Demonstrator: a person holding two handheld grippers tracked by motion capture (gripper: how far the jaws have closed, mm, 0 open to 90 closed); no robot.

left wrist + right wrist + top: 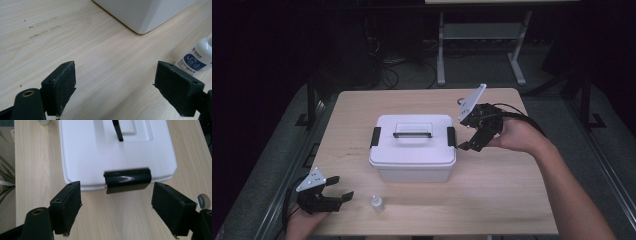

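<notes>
At the right end of the white lidded plastic box (413, 146), the right gripper (468, 141) faces its black latch (127, 180), jaws apart; the left gripper (337, 191), jaws apart, rests near-left on the desk (492, 200).

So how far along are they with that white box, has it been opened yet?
Not yet: nothing looks finished. The white box still has its lid on, and the left clip looks closed. In hand: the right tool, jaws open, lines up on the black clip at its end. The left tool waits open beside the small bottle. Left to do: both clips and the lid.
</notes>
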